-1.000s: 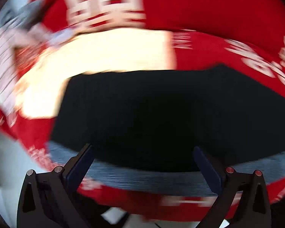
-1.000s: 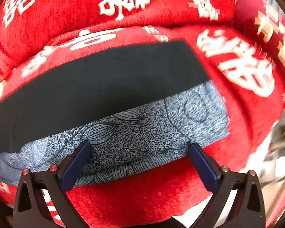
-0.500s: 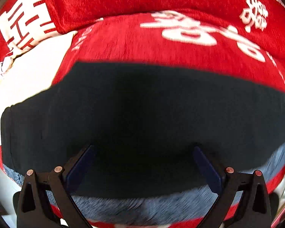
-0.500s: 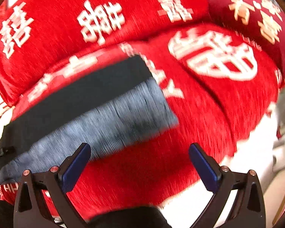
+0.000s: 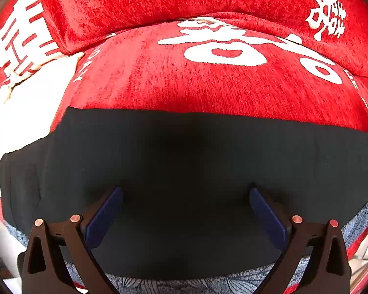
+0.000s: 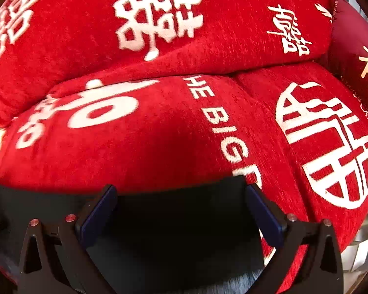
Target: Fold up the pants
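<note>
Nearest us, the left gripper (image 5: 186, 197) and right gripper (image 6: 181, 196) both stand wide open, holding nothing, each poised over the black pants (image 5: 184, 171), which lie flat across a grey leaf-patterned cloth (image 5: 360, 220) on the red sofa cushion (image 5: 208, 90). The right gripper is at the pants' right end (image 6: 240, 181). For a clean fold, we judge each gripper should pinch only the black fabric, then lift evenly. Beyond rises the sofa backrest (image 6: 85, 36).

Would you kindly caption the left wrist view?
Open left gripper over black pants on a red sofa.
</note>
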The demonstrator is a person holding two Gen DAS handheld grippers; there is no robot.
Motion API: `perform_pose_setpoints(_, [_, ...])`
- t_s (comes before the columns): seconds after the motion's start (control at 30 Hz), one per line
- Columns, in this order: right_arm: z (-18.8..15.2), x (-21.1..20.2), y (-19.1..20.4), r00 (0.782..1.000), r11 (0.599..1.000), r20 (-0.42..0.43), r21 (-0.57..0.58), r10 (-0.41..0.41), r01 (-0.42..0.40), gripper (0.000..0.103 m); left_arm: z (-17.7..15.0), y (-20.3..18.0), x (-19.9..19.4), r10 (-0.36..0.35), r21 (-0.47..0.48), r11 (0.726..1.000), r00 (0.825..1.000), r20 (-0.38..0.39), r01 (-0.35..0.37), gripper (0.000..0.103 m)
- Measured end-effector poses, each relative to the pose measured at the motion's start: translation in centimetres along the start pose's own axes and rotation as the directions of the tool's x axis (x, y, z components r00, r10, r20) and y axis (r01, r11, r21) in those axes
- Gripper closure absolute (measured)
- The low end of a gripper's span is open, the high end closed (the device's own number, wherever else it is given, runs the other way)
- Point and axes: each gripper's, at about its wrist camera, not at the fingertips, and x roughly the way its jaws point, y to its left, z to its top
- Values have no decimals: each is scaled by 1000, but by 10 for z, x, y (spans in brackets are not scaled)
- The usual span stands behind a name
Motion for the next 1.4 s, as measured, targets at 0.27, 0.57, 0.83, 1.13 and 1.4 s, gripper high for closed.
perform_pose_setpoints(0.27, [-115, -78, -86, 992, 968, 64, 221, 108, -120, 0, -11, -86, -28, -79, 172, 982, 996, 37, 72, 0])
perform_pose_setpoints(0.57, [-160, -46, -59, 945, 921, 77, 213, 318, -327, 7, -6, -102, -9, -111, 160, 980, 993, -30, 115, 0])
perform_pose_setpoints(0.83, [-122, -32, -48, 918, 903, 156, 178, 365, -390, 9, -6, -104, -8, -92, 129, 987, 996, -19, 93, 0])
perform_pose_setpoints(1.13, [-126, -31, -40, 896, 868, 147, 225, 419, -443, 25, 9, -100, -2, -93, 80, 992, 994, -57, 98, 0])
perform_pose_setpoints(1.4, [-93, -12, -48, 902, 852, 184, 298, 391, -430, 25, 20, -101, 1, -66, 61, 996, 993, -95, 72, 0])
